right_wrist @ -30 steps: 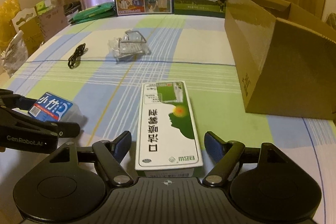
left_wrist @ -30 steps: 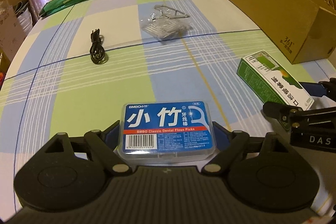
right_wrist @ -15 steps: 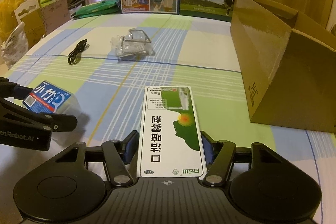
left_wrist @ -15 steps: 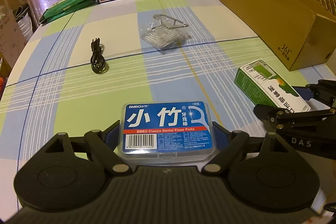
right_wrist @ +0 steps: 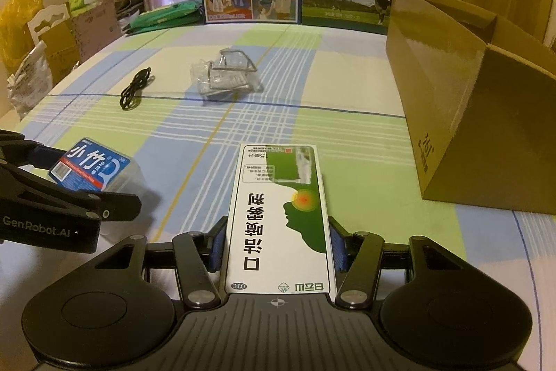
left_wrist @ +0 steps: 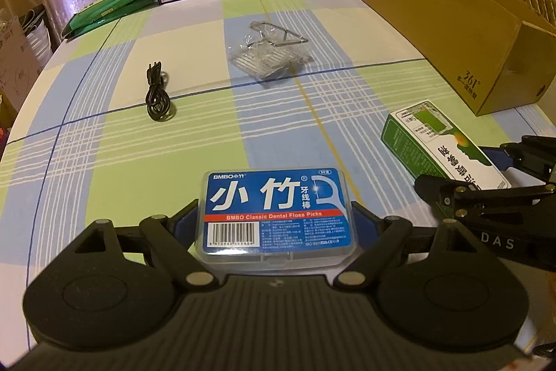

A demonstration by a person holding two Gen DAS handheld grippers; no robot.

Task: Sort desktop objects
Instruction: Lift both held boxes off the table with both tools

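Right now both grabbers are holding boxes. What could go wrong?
1. The left gripper pinches the slick plastic floss pick box only at its sides, so it might slip out.
2. The right gripper holds the long green and white box near one end; the far end could droop or twist.
3. The two grippers sit close together, so swinging toward the cardboard box might bump them.

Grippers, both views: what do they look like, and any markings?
Both are matte black with linkage arms, silver pivot pins, round discs and blue finger pads. The left gripper reads "GenRobot.AI" in white on its side; the right gripper shows white letters "DAS".
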